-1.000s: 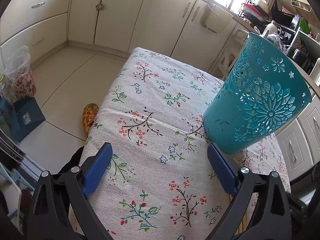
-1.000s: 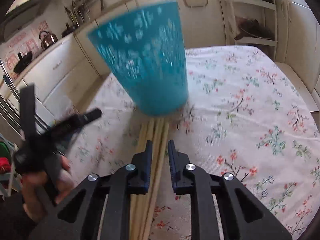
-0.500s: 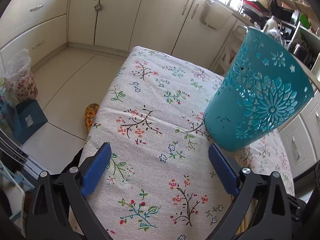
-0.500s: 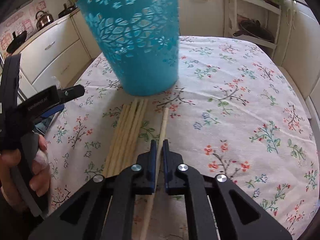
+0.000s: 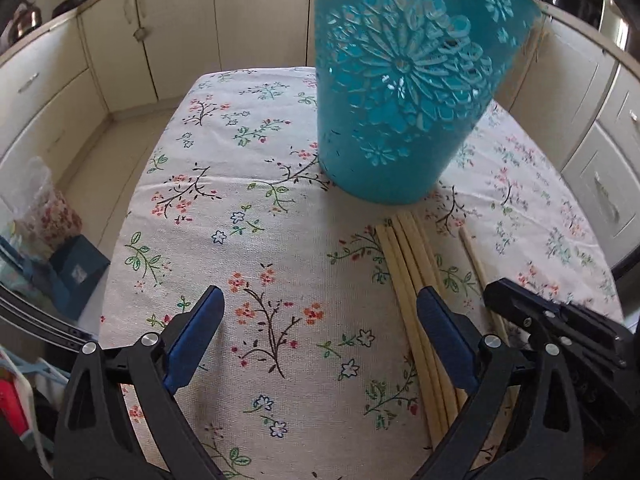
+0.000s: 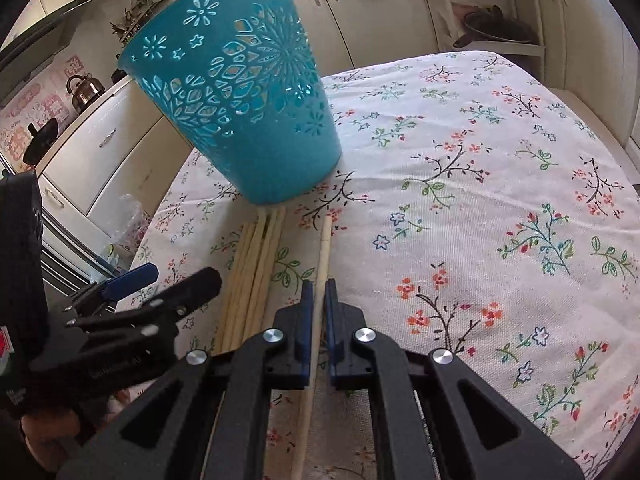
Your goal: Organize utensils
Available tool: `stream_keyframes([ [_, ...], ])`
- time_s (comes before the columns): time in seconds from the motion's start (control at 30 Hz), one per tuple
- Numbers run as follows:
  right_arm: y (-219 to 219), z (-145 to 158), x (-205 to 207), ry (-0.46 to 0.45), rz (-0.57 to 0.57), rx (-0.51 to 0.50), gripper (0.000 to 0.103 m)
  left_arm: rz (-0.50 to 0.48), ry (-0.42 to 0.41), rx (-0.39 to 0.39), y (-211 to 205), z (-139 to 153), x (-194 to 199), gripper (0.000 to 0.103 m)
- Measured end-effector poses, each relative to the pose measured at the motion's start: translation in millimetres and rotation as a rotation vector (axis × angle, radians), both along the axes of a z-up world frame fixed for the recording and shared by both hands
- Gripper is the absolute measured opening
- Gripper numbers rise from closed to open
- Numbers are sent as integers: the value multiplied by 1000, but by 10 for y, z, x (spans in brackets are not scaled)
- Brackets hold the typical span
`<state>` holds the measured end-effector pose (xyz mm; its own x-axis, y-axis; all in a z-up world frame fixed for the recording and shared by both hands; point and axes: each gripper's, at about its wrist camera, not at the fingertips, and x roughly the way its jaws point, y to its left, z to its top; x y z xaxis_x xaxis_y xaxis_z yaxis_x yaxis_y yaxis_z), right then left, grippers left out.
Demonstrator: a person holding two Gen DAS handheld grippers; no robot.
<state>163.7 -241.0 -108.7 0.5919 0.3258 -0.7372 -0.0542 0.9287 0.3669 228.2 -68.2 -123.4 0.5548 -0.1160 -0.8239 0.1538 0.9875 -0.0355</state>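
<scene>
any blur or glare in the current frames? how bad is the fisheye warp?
Left wrist view: sharp; teal basket bulges and leans under strong barrel warp, black vignette in the corners, soft shadow at its base. Right wrist view: sharp too, single chopstick between the right gripper crisp; cabinets bow at the edges; daylight bright on the tablecloth, no harsh glare.
</scene>
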Motion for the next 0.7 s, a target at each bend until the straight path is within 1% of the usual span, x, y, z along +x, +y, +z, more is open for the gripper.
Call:
stream_keyframes([
  [0.07,2,0,-1,0,0,0,6,-9,10,37,-56,-39,6,93],
  [0.1,-12,0,-38,0,1,2,6,-2,-2,43,-59,-35,-10,93],
  [0.23,-23,-8,-34,3,0,16,6,15,14,44,-33,-37,-8,93],
  [0.27,-22,-8,-35,3,0,18,6,11,13,56,-48,-31,-8,93],
  [0.3,-26,-7,-40,3,0,17,6,5,10,74,-66,-30,-7,92],
  [0.33,-22,-6,-38,3,0,14,6,-2,11,93,-86,-37,3,87],
  [0.37,-22,-7,-37,3,1,9,6,-14,7,88,-94,-41,24,85],
  [0.4,-26,-3,-35,2,2,5,6,-19,9,77,-94,-50,50,80],
  [0.43,-18,-2,-33,2,2,0,6,-28,6,63,-99,-46,73,72],
  [0.47,-13,0,-33,1,4,-5,6,-38,1,64,-116,-31,73,67],
  [0.5,-5,0,-33,1,4,-8,6,-57,-2,61,-145,-16,85,57],
  [0.53,5,2,-30,2,6,-12,6,-78,-6,53,-173,-1,93,43],
  [0.57,15,7,-30,1,10,-23,6,-107,-12,45,-203,9,95,35],
  [0.6,34,14,-34,-1,16,-39,6,-137,-17,35,-221,13,84,21],
  [0.63,59,19,-36,-4,21,-58,6,-167,-22,32,-246,12,82,16],
  [0.7,119,34,-44,-12,32,-102,6,-227,-24,20,-235,11,83,10],
])
